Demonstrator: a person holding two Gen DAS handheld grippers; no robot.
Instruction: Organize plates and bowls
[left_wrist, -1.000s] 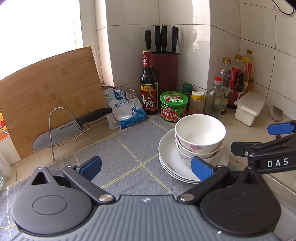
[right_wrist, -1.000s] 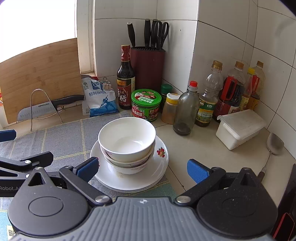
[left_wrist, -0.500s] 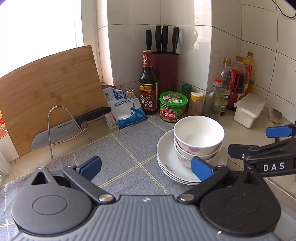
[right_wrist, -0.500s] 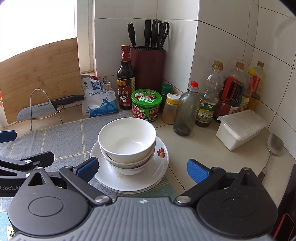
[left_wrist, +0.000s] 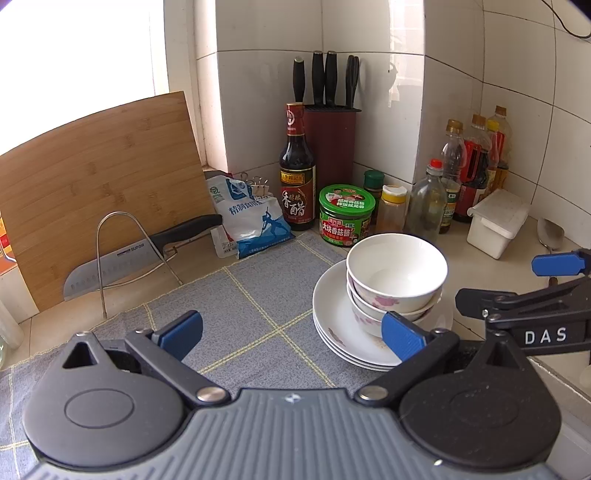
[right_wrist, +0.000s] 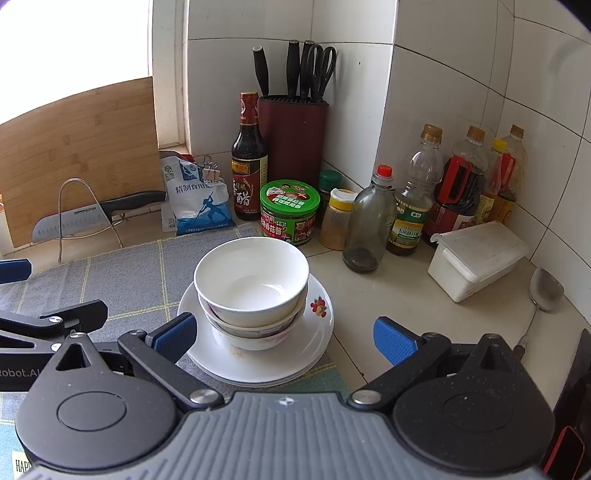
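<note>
Behind right claw (right_wrist: 284, 338): plates (right_wrist: 314, 347) partly hidden.

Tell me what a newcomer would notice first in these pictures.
Probably the nested white bowls stacked on white plates at the grey mat's edge, with both open claws near them. Behind, a dark vinegar bottle and maroon knife block stand in the tiled corner.

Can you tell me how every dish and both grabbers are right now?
left gripper: open, empty
right gripper: open, empty
bowls: upright, nested, standing on the plates
plates: stacked flat, partly on the grey mat
cleaver: resting in its wire rack
</note>
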